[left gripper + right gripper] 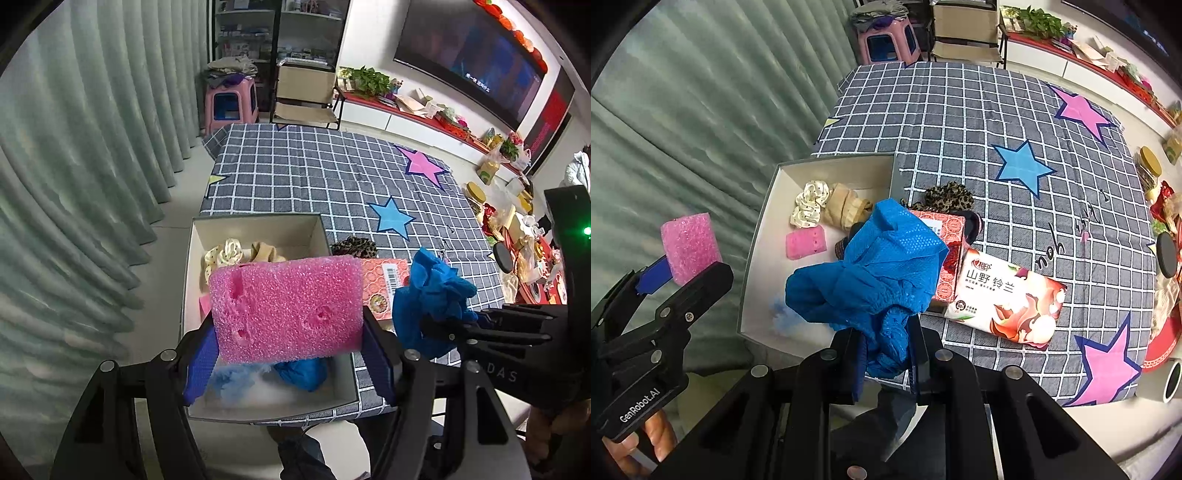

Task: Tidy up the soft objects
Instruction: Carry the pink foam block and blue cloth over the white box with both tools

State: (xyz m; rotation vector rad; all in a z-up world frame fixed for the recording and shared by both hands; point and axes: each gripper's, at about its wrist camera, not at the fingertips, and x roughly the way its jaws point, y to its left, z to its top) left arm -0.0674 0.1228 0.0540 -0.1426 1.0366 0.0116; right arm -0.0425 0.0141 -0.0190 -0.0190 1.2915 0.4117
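Left gripper (288, 354) clamps pink sponge (286, 308) above white box (258, 225); right gripper (886, 354) pinches crumpled blue cloth (871, 273) over box's near edge. Step: depositing. Next, probably lower and release both inside.

We look steeply down from both wrists, close above the open white cardboard box (258, 225) (768, 221), which both views share.

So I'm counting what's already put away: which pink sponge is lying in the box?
The smaller pink sponge, flat on the white box floor beside the cream scrunchie. The larger pink sponge is clamped in the left gripper.
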